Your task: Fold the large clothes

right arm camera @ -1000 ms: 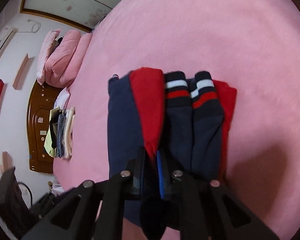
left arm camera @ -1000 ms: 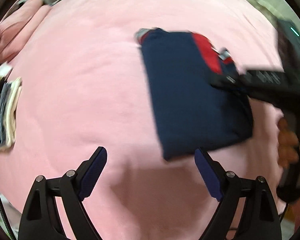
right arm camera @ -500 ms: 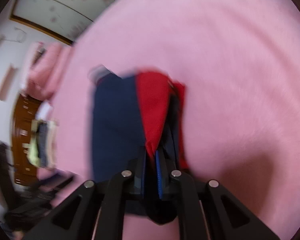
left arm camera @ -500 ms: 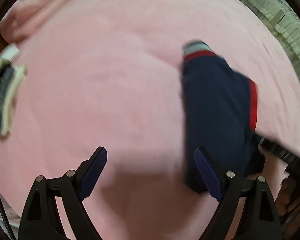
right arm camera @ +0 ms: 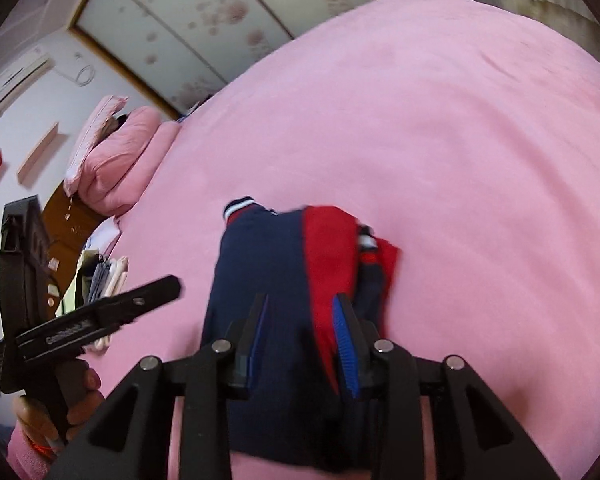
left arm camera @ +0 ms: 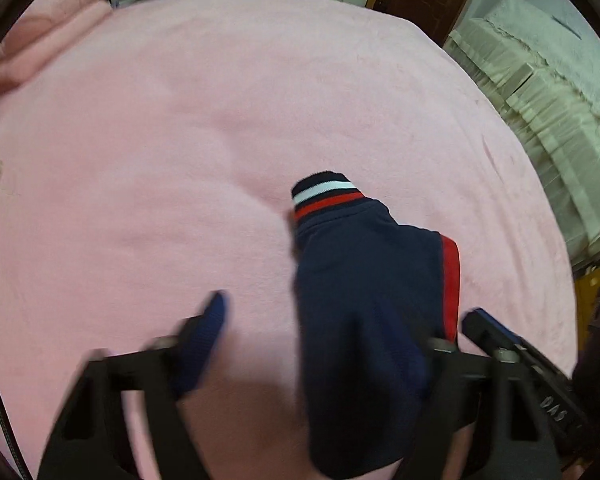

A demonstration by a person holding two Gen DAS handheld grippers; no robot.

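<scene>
I see the folded navy-and-red knit garment with striped cuffs [right arm camera: 296,304] lying on the pink fleece bedspread [right arm camera: 460,128], directly between my right gripper [right arm camera: 300,320]'s 2 blue-padded fingers [right arm camera: 344,332], which stand parted around it, not pinching. My left gripper [left arm camera: 316,332] is spread wide; the garment [left arm camera: 364,304] covers its right finger while the left finger [left arm camera: 204,336] sits blurred beside the cloth. A stack of folded clothes [right arm camera: 104,276] stands well apart near the pink pillows [right arm camera: 112,160].
</scene>
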